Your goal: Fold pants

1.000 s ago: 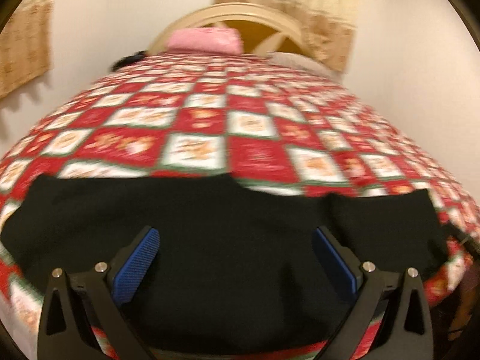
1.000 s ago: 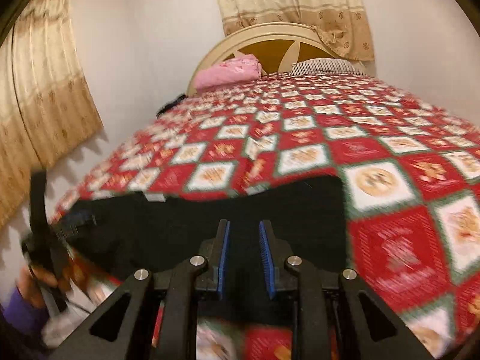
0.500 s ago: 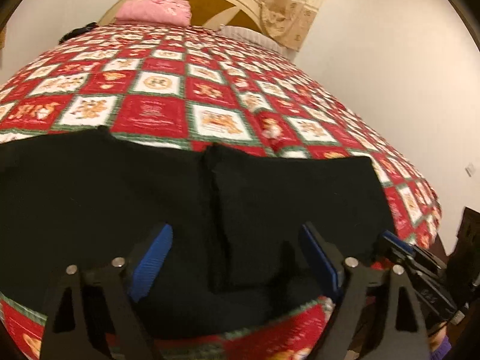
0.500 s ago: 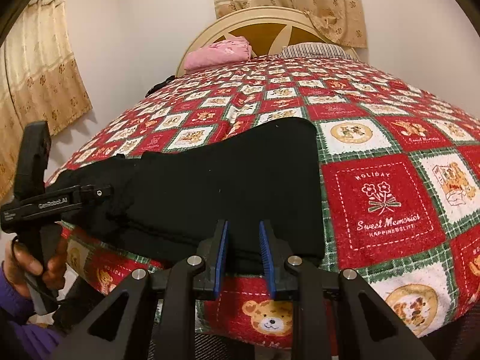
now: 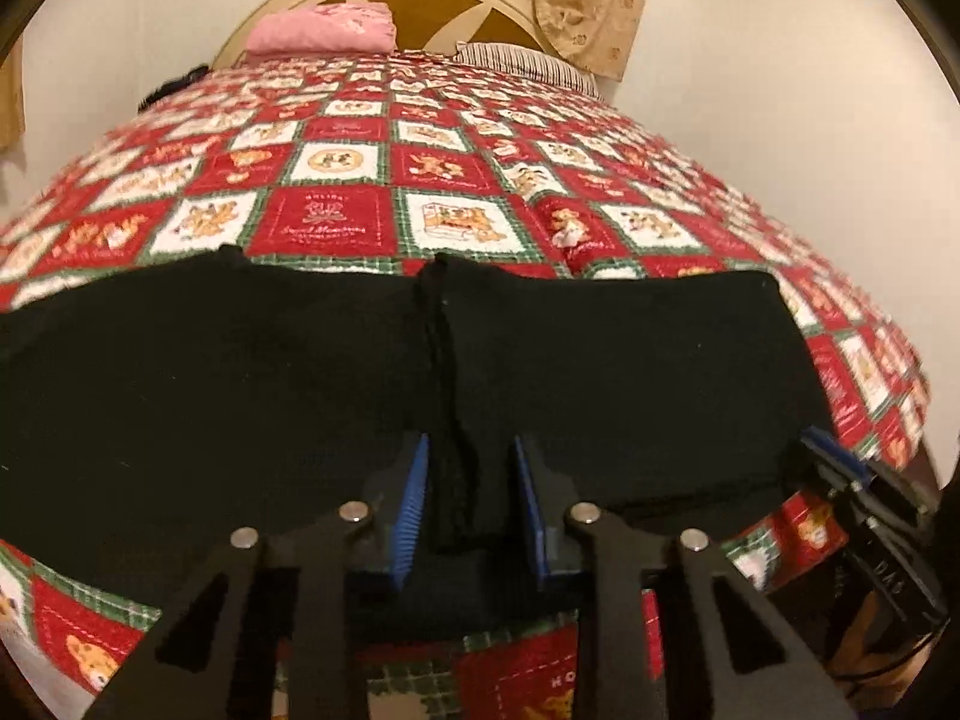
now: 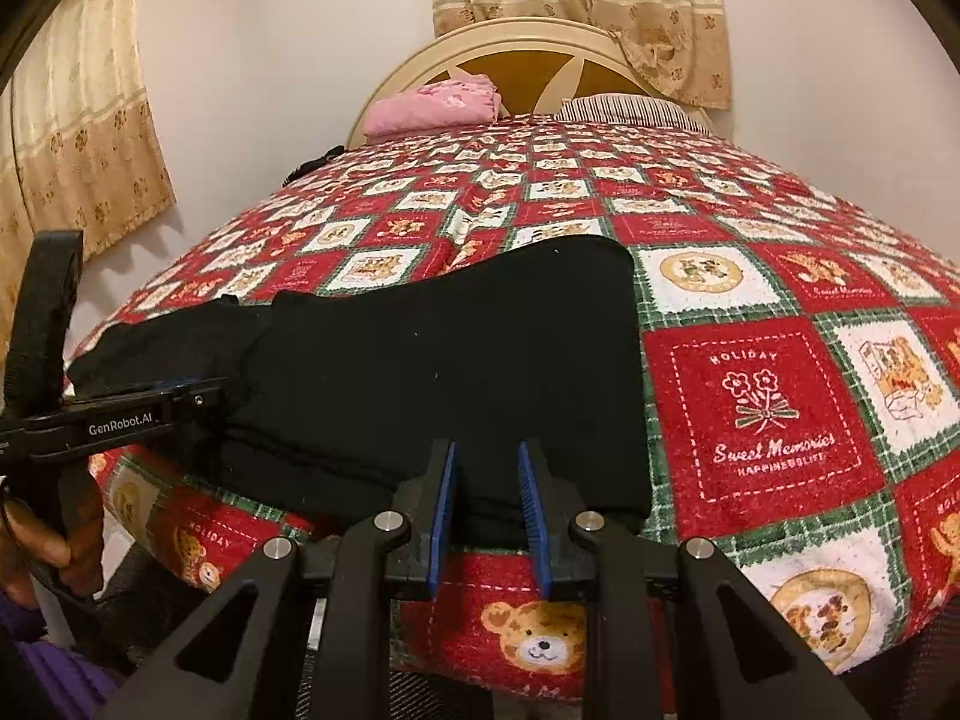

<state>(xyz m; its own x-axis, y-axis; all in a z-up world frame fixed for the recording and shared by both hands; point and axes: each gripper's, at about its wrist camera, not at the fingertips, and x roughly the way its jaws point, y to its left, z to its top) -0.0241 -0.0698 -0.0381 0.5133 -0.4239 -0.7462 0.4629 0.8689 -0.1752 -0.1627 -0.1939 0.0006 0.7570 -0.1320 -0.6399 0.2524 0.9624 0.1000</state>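
Note:
Black pants [image 5: 600, 372] lie flat across the near edge of the red patchwork quilt [image 5: 330, 222]. My left gripper [image 5: 472, 501] is closing its jaws on a raised ridge of the black cloth at the pants' middle, and the ridge stands pinched between the blue pads. In the right wrist view the pants [image 6: 450, 360] stretch to the left, and my right gripper [image 6: 487, 498] is shut on their near hem by the right corner. It also shows at the pants' right corner as the right gripper [image 5: 831, 456]. A hand [image 6: 54, 546] holds the left gripper [image 6: 174, 385].
The quilt [image 6: 768, 408] drops off at the bed's front edge just under both grippers. A pink folded cloth [image 5: 324, 30] and a striped pillow [image 5: 522, 60] lie by the headboard [image 6: 510, 60]. Curtains [image 6: 78, 138] hang on the left wall.
The left gripper slid right along the pants to their middle seam and its jaws narrowed from wide apart to pinching the cloth ridge. The right gripper sank slightly, grip unchanged.

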